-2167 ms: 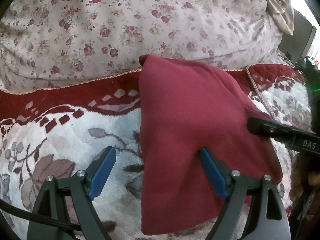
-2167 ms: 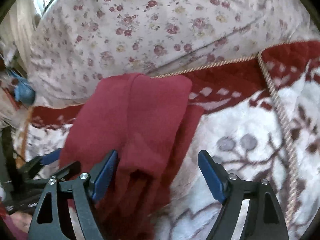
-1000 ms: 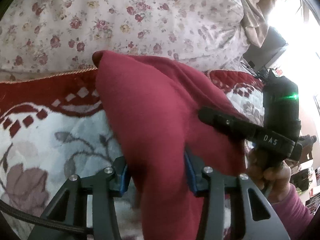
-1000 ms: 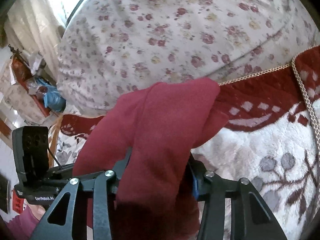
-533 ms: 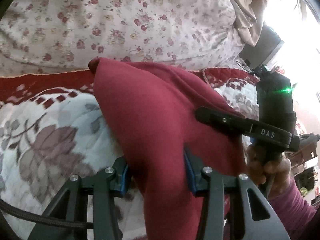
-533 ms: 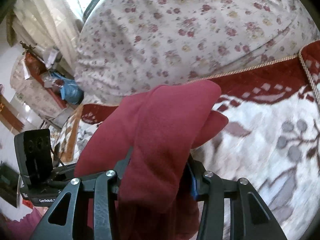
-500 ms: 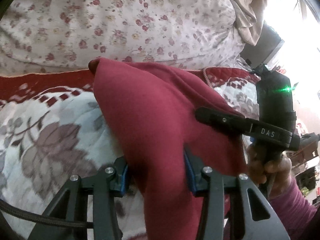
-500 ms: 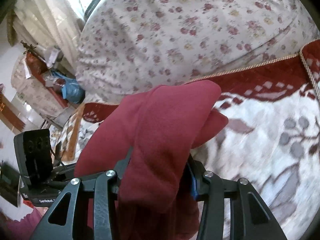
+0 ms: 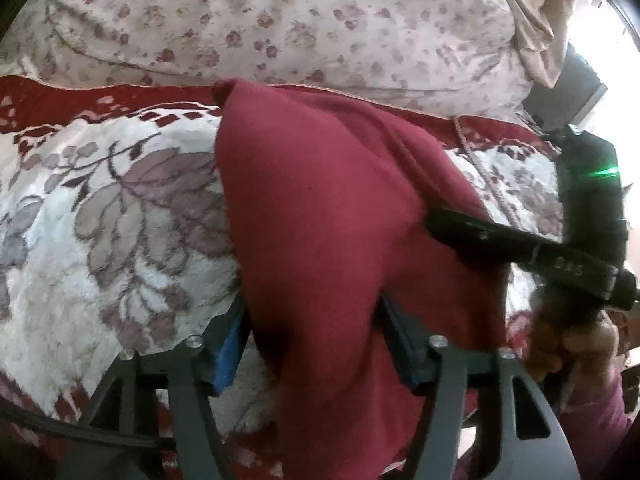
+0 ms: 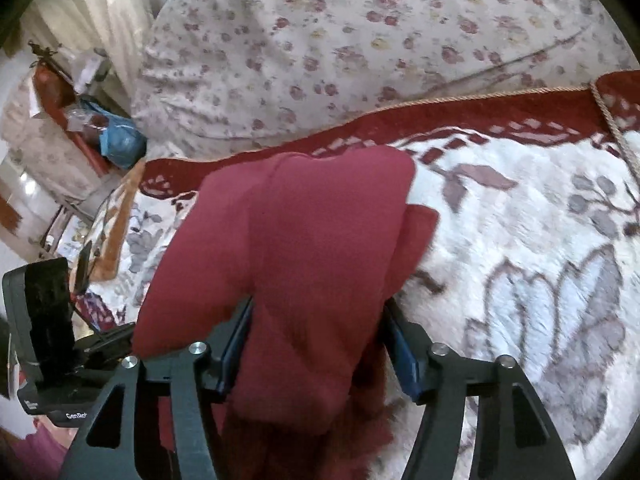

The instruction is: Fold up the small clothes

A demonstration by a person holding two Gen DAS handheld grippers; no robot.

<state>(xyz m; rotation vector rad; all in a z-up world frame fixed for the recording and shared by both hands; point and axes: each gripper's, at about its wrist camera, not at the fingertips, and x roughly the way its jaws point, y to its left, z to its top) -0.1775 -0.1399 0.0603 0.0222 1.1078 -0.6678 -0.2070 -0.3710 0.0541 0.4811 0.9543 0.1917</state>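
A dark red folded garment (image 9: 320,220) is held up off the flowered blanket (image 9: 100,220). My left gripper (image 9: 312,340) is shut on its near edge, blue pads on either side of the cloth. My right gripper (image 10: 316,344) is shut on the same garment (image 10: 304,248) at the other side. The right gripper's black body (image 9: 560,256) shows at the right of the left wrist view, its tip against the cloth. The left gripper's body (image 10: 44,320) shows at the lower left of the right wrist view.
A white and red flowered blanket (image 10: 540,240) with a cord trim (image 10: 612,128) covers the bed. A large rose-print pillow (image 9: 260,20) lies behind it. Room clutter and a blue bag (image 10: 120,140) stand at the far left.
Both grippers closed on the red garment and lifted it. Since half a second ago they have carried it toward me, over the flowered middle of the blanket.
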